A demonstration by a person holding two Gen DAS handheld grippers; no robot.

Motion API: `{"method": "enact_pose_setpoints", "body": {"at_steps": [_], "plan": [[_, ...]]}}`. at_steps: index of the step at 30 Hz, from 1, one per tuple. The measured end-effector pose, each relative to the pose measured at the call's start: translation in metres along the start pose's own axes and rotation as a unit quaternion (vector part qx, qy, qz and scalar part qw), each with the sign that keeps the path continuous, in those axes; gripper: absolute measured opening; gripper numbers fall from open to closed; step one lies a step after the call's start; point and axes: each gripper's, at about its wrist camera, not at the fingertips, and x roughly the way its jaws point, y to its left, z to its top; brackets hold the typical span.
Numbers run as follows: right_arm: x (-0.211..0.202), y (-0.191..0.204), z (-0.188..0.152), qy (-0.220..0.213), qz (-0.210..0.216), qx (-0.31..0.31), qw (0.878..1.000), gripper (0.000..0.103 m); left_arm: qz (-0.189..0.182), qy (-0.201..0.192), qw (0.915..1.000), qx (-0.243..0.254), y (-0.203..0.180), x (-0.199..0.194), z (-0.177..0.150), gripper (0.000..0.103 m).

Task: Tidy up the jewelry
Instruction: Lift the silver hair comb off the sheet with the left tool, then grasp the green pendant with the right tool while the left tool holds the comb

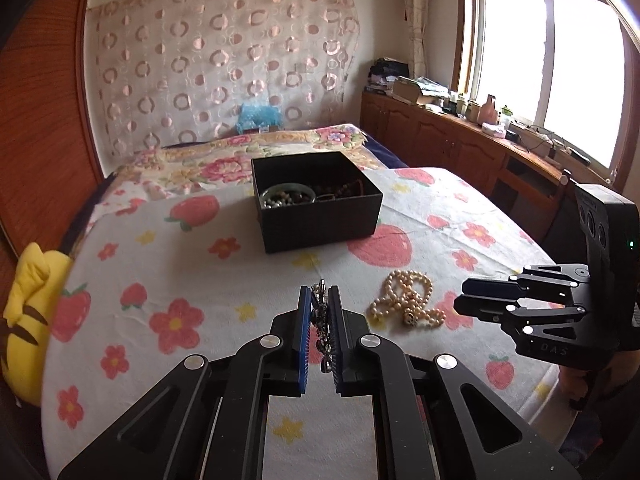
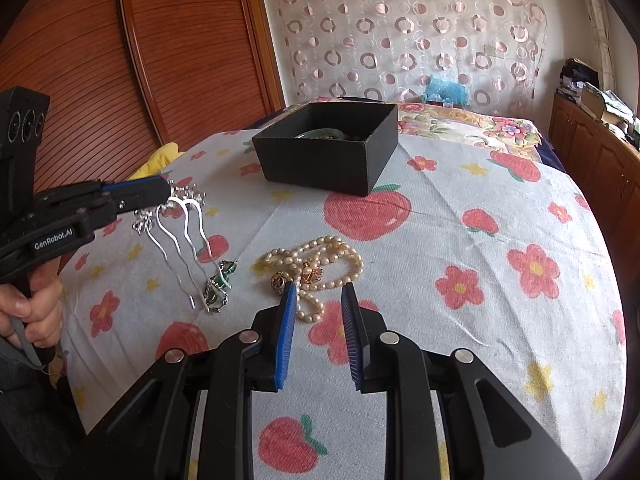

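L gripper (image 1: pixel 320 300) was clenched on a silver hair comb (image 2: pixel 182 220), pads pinching its ornate crystal top, prongs hanging free above the strawberry-print sheet (image 2: pixel 460 200). In the right wrist view the comb dangled from the L jaws, tips near a green-stone bracelet (image 2: pixel 218 286) lying on the sheet. A hand (image 2: pixel 32 308) squeezed the L tool's handle.

R gripper (image 2: pixel 320 300) sat partly apart w/ nothing between its pads, hovering just over the near end of a pearl necklace (image 2: pixel 316 268), which lay coiled on the sheet btwn the two tools. Black box (image 1: pixel 316 200) stood further back, well apart, open, w/ a bangle and dark beads already inside.

Handling, as a guess: comb is light, stiff metal; the thin prongs could bend or snag on fabric, and the crystal top may be brittle, so the decorated bar is the right place to hold, gently. Pearls are a limp, slippery strand; probably best pinched where loops bunch up, near the gold clasp, so the whole thing lifts together and doesn't slide out.
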Motion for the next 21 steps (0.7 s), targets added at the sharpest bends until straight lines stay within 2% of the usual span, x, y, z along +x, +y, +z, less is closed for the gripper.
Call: {"method": "enact_pose_setpoints", "body": {"at_steps": [12,21], "plan": [[0.007,0.020,0.005,0.007,0.018,-0.016,1.000,0.025,0.017,-0.036,0.9991,-0.015,0.019,-0.021,0.014,0.007],[0.026,0.062,0.016,0.026,0.039,-0.061,0.997,0.025,0.034,-0.040,0.9980,-0.036,0.043,-0.029,0.007,0.007]]}}
